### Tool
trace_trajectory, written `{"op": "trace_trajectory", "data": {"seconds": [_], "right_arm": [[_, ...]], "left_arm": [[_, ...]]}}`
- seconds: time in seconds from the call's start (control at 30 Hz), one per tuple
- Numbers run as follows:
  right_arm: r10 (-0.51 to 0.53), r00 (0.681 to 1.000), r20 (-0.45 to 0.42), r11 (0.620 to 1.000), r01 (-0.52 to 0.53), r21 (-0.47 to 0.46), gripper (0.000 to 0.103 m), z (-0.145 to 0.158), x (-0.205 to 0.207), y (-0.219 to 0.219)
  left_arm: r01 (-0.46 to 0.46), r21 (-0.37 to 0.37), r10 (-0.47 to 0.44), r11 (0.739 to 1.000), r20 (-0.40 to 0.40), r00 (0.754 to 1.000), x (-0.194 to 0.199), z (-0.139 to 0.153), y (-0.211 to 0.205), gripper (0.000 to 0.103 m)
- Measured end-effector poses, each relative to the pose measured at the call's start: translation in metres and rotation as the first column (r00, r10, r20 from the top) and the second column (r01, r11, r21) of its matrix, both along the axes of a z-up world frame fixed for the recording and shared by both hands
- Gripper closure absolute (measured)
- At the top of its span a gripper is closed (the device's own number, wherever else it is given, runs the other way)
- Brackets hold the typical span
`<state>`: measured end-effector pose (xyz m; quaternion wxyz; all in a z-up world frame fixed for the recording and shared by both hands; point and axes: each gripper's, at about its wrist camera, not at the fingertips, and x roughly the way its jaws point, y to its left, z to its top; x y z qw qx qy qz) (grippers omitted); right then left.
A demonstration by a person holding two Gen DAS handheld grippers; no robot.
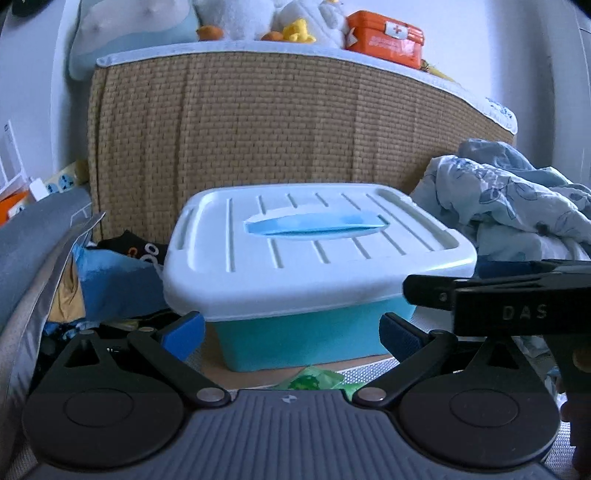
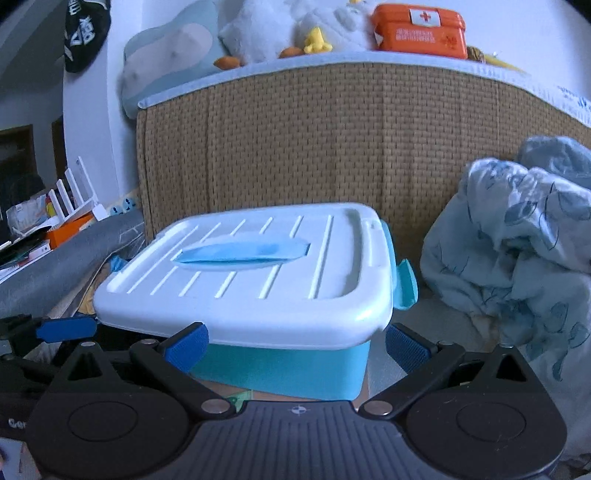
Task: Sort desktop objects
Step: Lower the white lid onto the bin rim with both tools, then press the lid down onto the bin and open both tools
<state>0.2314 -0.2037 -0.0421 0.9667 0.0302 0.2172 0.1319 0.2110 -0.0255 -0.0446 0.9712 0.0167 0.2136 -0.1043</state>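
Facing a closed storage box (image 1: 317, 273) from low and close, both grippers sit with fingers spread wide, grasping nothing.

Left gripper (image 1: 291, 332): blue-padded fingers (image 1: 184, 334) apart, the box's turquoise base framed in the gap between them. Not touching it. A green packet (image 1: 314, 380) lies on the surface just in front of the gripper body, between the fingers and the box base. The right gripper's black finger enters this view from the right edge, at the box's near right corner.

Right gripper (image 2: 295, 349): fingers (image 2: 406, 350) likewise released, box straight ahead and slightly left. The left gripper's blue pad shows at the left edge of this view.

Box: white ribbed lid (image 2: 251, 273) on, blue handle (image 2: 243, 253) lying flat in its recess at the lid's centre, a turquoise latch (image 2: 406, 284) sticking out on the right side. It rests on a brown board over a pale mat.

Surroundings: woven tan panel (image 1: 258, 118) directly behind the box; on top of it, plush toys (image 1: 266, 18) and an orange first-aid case (image 1: 386, 37). Crumpled pale-blue floral cloth (image 1: 509, 199) to the right of the box, close beside it. Dark and blue clutter (image 1: 118, 273) to the left of the box, items not distinguishable. Grey padded edge (image 1: 33, 236) at far left.
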Motion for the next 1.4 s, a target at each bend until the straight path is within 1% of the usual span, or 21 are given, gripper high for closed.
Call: {"op": "trace_trajectory", "data": {"seconds": [0.1, 0.23, 0.3, 0.4, 0.5, 0.57, 0.67, 0.9, 1.4], "right_arm": [[-0.016, 1.000, 0.004, 1.000, 0.016, 0.005, 0.000, -0.004, -0.001, -0.002], [-0.016, 1.000, -0.003, 1.000, 0.016, 0.010, 0.000, -0.005, 0.001, -0.005], [-0.018, 1.000, 0.001, 1.000, 0.018, 0.010, 0.000, -0.005, 0.001, -0.006], [-0.015, 1.000, 0.006, 1.000, 0.015, 0.003, 0.000, -0.004, 0.001, -0.005], [-0.012, 1.000, 0.011, 1.000, 0.012, -0.005, 0.000, -0.003, 0.001, -0.003], [-0.007, 1.000, 0.016, 1.000, 0.007, -0.020, 0.000, -0.002, 0.001, 0.000], [-0.017, 0.999, 0.028, 0.999, 0.018, -0.031, 0.000, -0.001, 0.001, 0.001], [-0.022, 1.000, 0.012, 0.999, 0.023, -0.022, 0.000, -0.004, 0.003, -0.002], [-0.025, 1.000, 0.011, 0.999, 0.026, -0.022, 0.000, -0.006, 0.013, -0.002]], "left_arm": [[0.000, 0.017, 0.000, 1.000, 0.018, 1.000, -0.001, -0.001, -0.001, 0.000], [-0.037, 0.019, 0.037, 0.999, 0.035, 0.999, 0.001, 0.000, 0.003, 0.000], [-0.048, 0.008, 0.048, 0.999, 0.032, 0.998, 0.001, -0.001, 0.007, 0.000], [-0.041, -0.002, 0.041, 0.999, 0.017, 0.999, 0.002, -0.003, 0.013, 0.000], [-0.055, -0.015, 0.055, 0.998, 0.024, 0.998, 0.003, -0.004, 0.019, 0.000], [-0.045, -0.021, 0.045, 0.999, 0.017, 0.999, 0.007, -0.003, 0.021, 0.000], [-0.018, -0.047, 0.017, 0.999, -0.017, 1.000, 0.016, -0.004, 0.023, 0.000], [-0.047, -0.072, 0.045, 0.996, -0.026, 0.999, 0.027, -0.006, 0.022, 0.000], [-0.060, -0.059, 0.059, 0.996, -0.028, 0.998, 0.040, -0.008, 0.019, 0.000]]}}
